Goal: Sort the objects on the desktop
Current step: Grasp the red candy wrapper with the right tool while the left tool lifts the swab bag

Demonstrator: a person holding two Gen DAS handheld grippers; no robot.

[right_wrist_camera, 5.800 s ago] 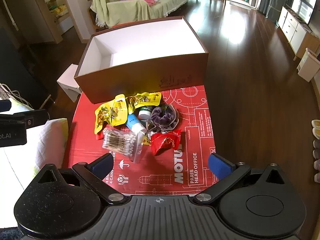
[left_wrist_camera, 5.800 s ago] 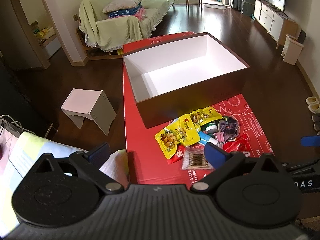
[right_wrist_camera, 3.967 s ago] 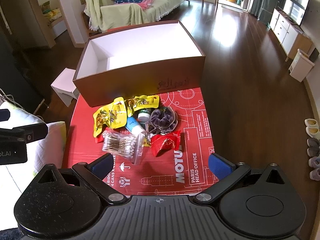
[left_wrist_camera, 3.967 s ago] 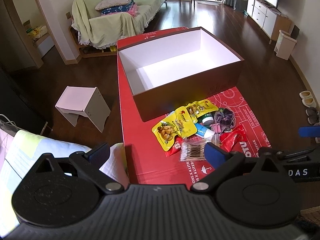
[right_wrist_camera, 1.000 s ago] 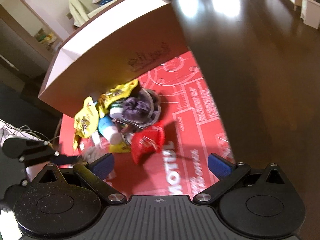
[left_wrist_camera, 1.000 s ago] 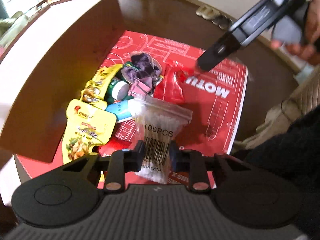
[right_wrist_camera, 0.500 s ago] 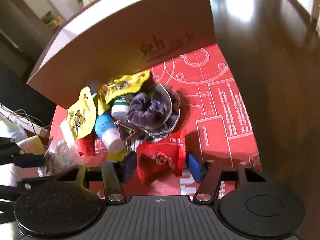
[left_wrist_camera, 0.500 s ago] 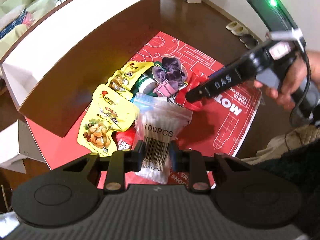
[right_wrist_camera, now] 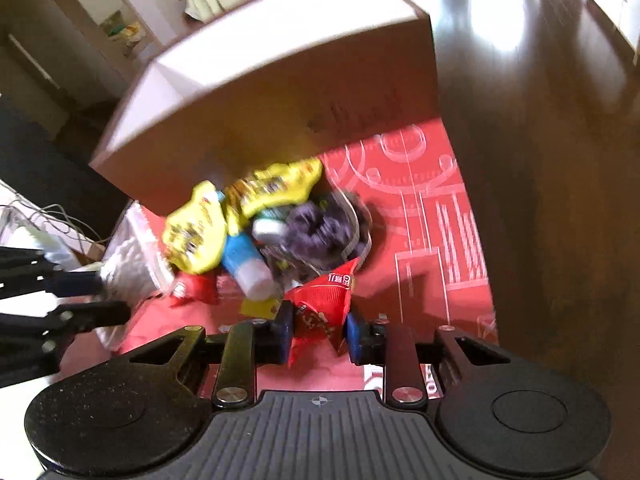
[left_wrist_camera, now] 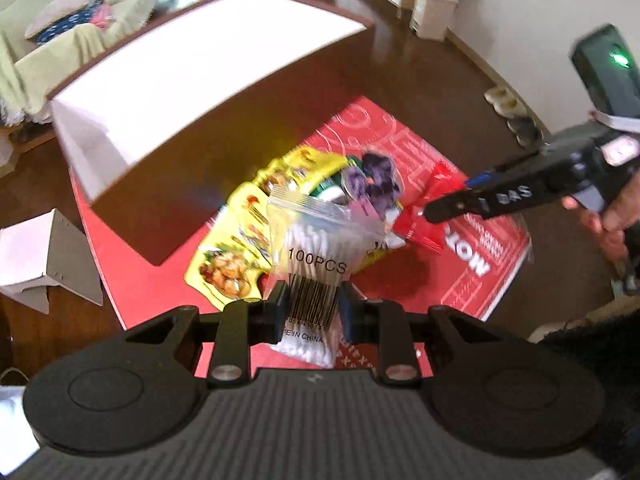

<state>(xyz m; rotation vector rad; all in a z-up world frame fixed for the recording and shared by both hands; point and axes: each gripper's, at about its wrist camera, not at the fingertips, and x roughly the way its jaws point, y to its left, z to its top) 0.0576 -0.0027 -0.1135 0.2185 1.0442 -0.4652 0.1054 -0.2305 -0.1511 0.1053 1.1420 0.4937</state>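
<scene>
Left gripper (left_wrist_camera: 311, 312) clamps swab bag (left_wrist_camera: 316, 252), lifted clear of the pile; its lower end is hidden behind the fingers. Right gripper (right_wrist_camera: 318, 334) pinches red packet (right_wrist_camera: 322, 300) at the pile's near edge. Pile (right_wrist_camera: 280, 224) blurred, just before box (right_wrist_camera: 304, 92).

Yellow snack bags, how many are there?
2. One yellow snack bag lies against the box wall; the other yellow bag lies left of it, beside the cotton swab bag. More may be hidden.

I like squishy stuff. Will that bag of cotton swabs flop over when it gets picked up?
Probably a little. The bag of cotton swabs, pinched low by the left gripper, stands fairly upright, so the packed swabs likely stiffen it. It looks light. The clear plastic may be slippery.
</scene>
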